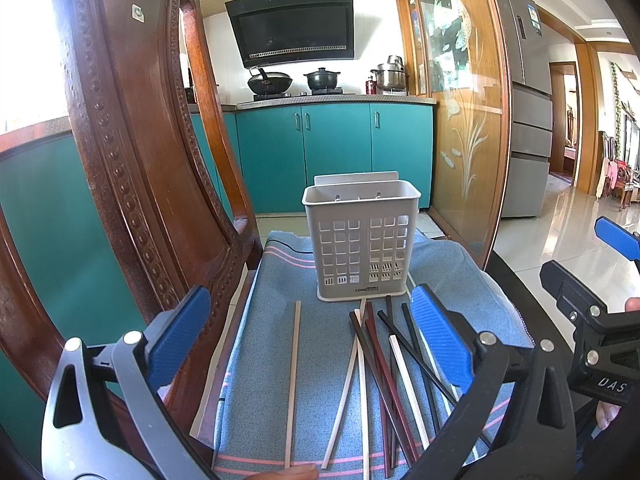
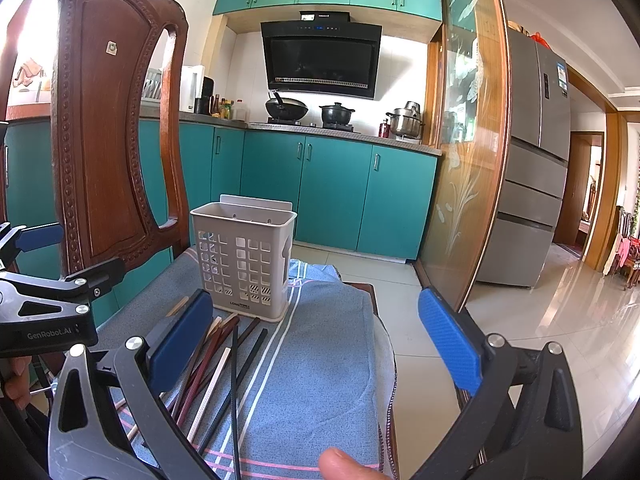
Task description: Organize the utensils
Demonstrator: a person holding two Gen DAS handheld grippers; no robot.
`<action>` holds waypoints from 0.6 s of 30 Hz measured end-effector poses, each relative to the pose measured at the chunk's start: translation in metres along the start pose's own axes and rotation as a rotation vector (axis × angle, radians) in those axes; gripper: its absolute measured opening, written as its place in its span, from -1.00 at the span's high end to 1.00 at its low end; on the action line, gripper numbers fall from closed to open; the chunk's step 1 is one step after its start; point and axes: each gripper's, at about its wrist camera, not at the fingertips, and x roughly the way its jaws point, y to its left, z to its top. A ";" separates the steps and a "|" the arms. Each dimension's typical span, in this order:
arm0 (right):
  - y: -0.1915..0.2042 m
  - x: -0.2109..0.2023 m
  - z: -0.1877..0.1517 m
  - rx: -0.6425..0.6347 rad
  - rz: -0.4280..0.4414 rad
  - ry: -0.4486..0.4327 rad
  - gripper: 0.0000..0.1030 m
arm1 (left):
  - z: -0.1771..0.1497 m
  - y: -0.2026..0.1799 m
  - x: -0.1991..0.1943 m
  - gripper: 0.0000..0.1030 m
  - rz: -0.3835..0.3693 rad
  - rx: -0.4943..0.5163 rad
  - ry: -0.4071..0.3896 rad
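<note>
Left wrist view — both grippers' jaws wide apart, empty, above chopsticks (image 1: 384, 376) beside holder (image 1: 361, 240) on cloth (image 1: 260, 360).

The utensil basket (image 1: 361, 240) carries "LONG" at its base (the remaining letters are too small to read); the left gripper (image 2: 48, 312) body reads "GenRobot.AI"; the right gripper (image 1: 600, 344) body shows "DAS".

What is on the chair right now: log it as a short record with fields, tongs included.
surface: blue cloth over a chair seat
holder: pale perforated utensil basket, upright, looks empty
chopsticks: loose pile in front of the holder, dark, reddish and white
stray chopstick: pale one, apart to the left
left tongs: open, empty
right tongs: open, empty
</note>
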 end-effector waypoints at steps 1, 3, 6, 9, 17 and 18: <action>0.000 0.000 0.000 0.000 0.001 -0.001 -0.95 | 0.000 0.000 0.000 -0.94 0.000 0.000 0.001; -0.001 0.000 0.001 -0.001 0.000 -0.001 -0.95 | -0.002 0.000 0.001 -0.94 -0.001 0.000 0.002; 0.000 0.000 0.000 -0.001 0.000 -0.001 -0.95 | -0.002 0.000 0.001 -0.94 -0.001 0.001 0.002; -0.001 0.000 0.001 -0.002 0.000 -0.001 -0.95 | -0.004 0.000 0.003 -0.94 -0.001 0.001 0.002; -0.003 0.000 0.001 0.002 -0.001 -0.005 -0.95 | -0.007 0.001 0.006 -0.94 0.000 0.002 0.006; -0.004 0.000 0.001 0.002 -0.003 -0.006 -0.95 | -0.005 0.001 0.006 -0.94 0.000 0.003 0.007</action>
